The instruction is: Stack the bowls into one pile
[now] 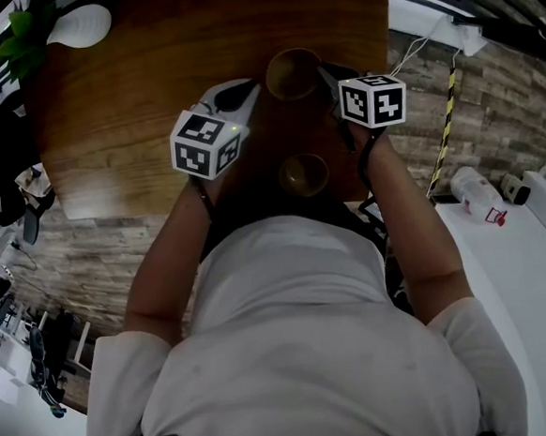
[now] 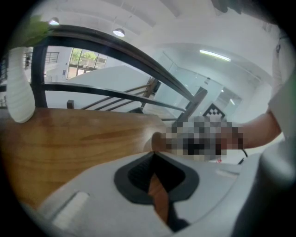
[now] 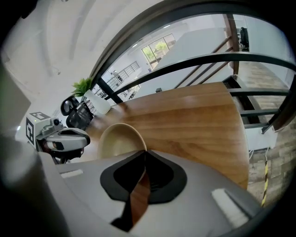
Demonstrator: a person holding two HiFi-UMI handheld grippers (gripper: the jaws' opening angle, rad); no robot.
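2 on desk [image 1: 122, 92]: far bowl [image 1: 291, 70], near bowl [image 1: 303, 174], apart | R gripper [image 3: 144, 152] jaws pinch far bowl rim | L gripper [image 2: 153, 153] jaws closed beside it

Brown wood table [image 1: 123, 102], glossy top w/ rounded corners. Two small bowls stand on it, both upright, open side up. Far bowl [image 1: 292, 73] is toward the middle, tan inside. Near bowl [image 1: 303, 174] is by the edge closest to the person and looks darker. They're well apart, roughly in line. White ribbed pot [image 1: 79, 25] w/ green plant sits at the far-left corner.
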